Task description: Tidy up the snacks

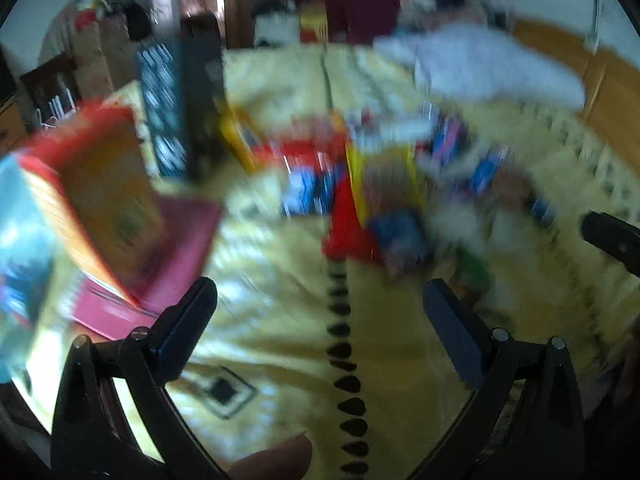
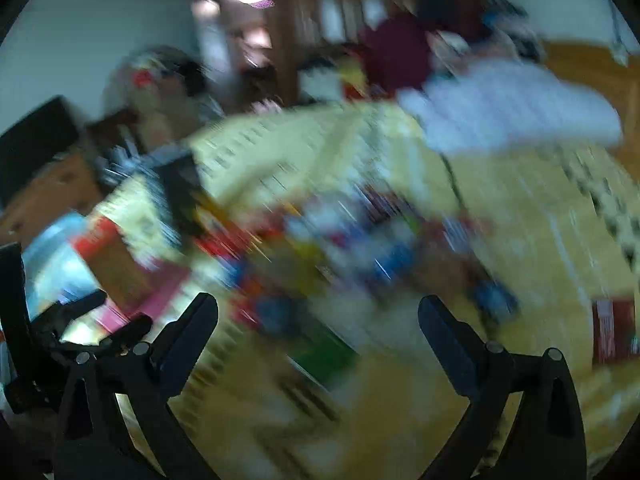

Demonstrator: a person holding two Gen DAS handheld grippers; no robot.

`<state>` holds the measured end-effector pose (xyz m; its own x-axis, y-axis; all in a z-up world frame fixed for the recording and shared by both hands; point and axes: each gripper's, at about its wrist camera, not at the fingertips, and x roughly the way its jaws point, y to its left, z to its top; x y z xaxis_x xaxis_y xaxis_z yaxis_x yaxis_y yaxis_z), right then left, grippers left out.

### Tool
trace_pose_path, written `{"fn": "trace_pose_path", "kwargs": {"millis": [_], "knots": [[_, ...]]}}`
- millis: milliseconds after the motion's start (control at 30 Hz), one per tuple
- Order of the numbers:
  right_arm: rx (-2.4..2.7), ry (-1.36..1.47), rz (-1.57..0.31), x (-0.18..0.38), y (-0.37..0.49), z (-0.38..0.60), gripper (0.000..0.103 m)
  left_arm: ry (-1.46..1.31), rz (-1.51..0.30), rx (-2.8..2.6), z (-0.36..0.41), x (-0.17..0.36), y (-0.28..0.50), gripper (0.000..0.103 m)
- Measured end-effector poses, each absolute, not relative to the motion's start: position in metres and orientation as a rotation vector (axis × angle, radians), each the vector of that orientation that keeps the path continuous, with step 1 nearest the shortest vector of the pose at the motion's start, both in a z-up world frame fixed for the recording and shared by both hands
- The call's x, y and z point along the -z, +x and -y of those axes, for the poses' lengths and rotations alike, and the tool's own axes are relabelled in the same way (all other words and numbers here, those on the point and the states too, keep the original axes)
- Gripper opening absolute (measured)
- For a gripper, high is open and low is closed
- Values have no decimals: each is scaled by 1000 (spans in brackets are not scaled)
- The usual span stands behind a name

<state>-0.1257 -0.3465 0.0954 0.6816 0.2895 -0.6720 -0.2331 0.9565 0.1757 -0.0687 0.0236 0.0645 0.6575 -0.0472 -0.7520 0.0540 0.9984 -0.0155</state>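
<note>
Both views are smeared by motion blur, so only broad shapes read. The left gripper (image 1: 320,292) tilts down over a yellow patterned bedspread (image 1: 280,344), its two dark fingers (image 1: 188,316) spread wide with nothing between them; a fingertip of the person's hand (image 1: 276,460) shows at the bottom edge. Ahead of it, in the middle of the bedspread, lies a jumbled pile of snack packets (image 1: 376,188) in red, blue and yellow, individual packets too blurred to name. To the left stand an orange-and-red box (image 1: 104,200) leaning on a pink box (image 1: 176,256), with a tall dark box (image 1: 184,108) behind them.

The right gripper (image 2: 318,316) also angles down at the pile, jaws spread apart and empty. The left gripper's black frame shows at this view's lower left edge. A white pillow (image 2: 512,108) lies at the far side, touching a wooden headboard (image 2: 592,68)
</note>
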Motion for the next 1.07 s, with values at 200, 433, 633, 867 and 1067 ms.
{"fn": "trace_pose_path", "kwargs": {"millis": [200, 433, 633, 867, 1067], "knots": [[-241, 90, -870, -22, -115, 382, 102, 18, -949, -73, -21, -9, -40, 103], [-240, 36, -907, 17, -86, 380, 102, -12, -934, -103, -23, 11, -33, 103], [-212, -30, -920, 36, -77, 369, 103, -28, -922, -93, -25, 16, -29, 103], [-220, -8, -901, 38, -76, 372, 103, -35, -919, -83, -25, 15, -29, 103], [-227, 3, -899, 38, -75, 374, 103, -32, -917, -75, -26, 17, -25, 103]]}}
